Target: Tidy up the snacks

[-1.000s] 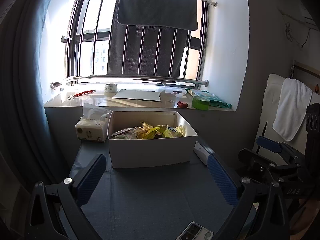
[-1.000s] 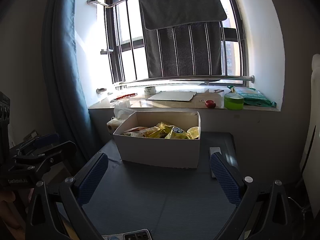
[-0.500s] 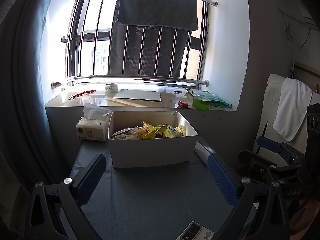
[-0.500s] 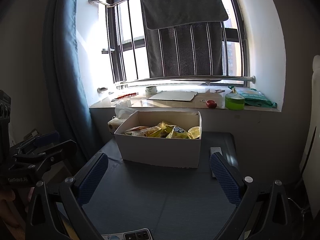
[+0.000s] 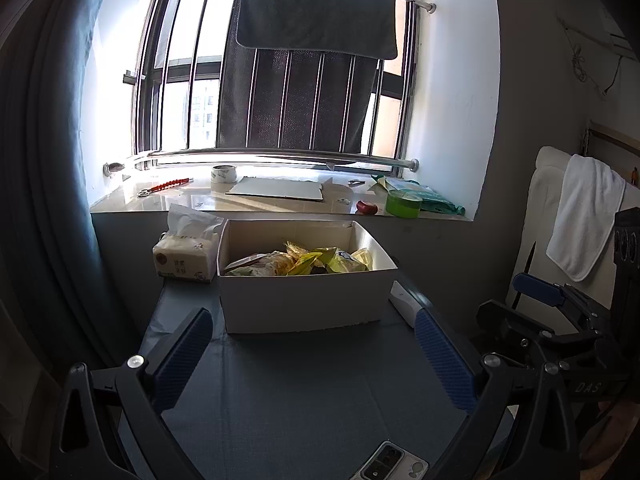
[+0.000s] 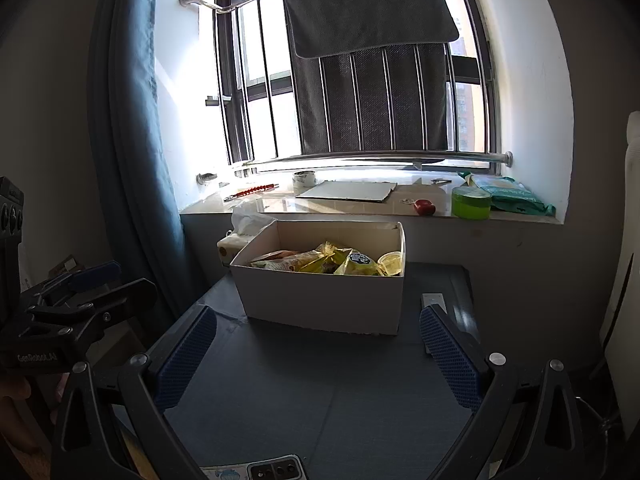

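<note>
Both jaws gape wide, empty, near the white box [image 5: 304, 300] on the counter [image 5: 312, 392]. Snack packets [image 5: 304, 264] inside look light, crinkly, slippery; pinch a sealed edge, gently.

The box [image 5: 304, 300] looks like matt white cardboard, its walls smooth. The snack packets [image 5: 312, 262] inside are glossy, crinkled film. The table [image 5: 304, 392] carries a matt grey cloth with a fine weave. Each gripper's 2 fingers wear blue pads [image 6: 188, 356] with a rough, dimpled texture on matt black plastic arms. The windowsill [image 6: 360, 210] is polished stone, possibly marble, and shines. The window rail [image 5: 280, 156] is bright metal. The tissue pack [image 5: 186, 258] has a soft plastic wrap.
</note>
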Demonstrator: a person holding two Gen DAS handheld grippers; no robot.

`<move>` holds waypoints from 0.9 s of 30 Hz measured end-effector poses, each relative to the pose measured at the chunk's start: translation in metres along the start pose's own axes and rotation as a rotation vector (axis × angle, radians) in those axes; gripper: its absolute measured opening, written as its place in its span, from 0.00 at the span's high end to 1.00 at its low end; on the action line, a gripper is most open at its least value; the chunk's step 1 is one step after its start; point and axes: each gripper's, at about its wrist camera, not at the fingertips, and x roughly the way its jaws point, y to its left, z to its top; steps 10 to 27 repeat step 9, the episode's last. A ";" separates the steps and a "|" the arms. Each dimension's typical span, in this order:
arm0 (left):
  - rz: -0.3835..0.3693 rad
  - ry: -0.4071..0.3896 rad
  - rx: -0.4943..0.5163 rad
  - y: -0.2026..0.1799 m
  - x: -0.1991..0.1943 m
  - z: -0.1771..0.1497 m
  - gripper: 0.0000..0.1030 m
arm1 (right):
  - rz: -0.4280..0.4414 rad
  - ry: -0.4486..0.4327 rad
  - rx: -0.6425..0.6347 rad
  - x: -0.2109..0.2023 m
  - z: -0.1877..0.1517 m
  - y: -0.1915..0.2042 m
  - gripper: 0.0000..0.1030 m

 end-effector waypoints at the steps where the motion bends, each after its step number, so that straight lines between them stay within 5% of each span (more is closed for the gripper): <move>1: 0.001 0.000 0.000 0.000 0.000 0.000 0.00 | 0.001 0.000 -0.001 0.000 0.000 0.000 0.00; 27: -0.008 0.004 0.000 0.000 0.000 -0.001 0.00 | 0.002 -0.001 -0.003 0.000 0.000 -0.001 0.00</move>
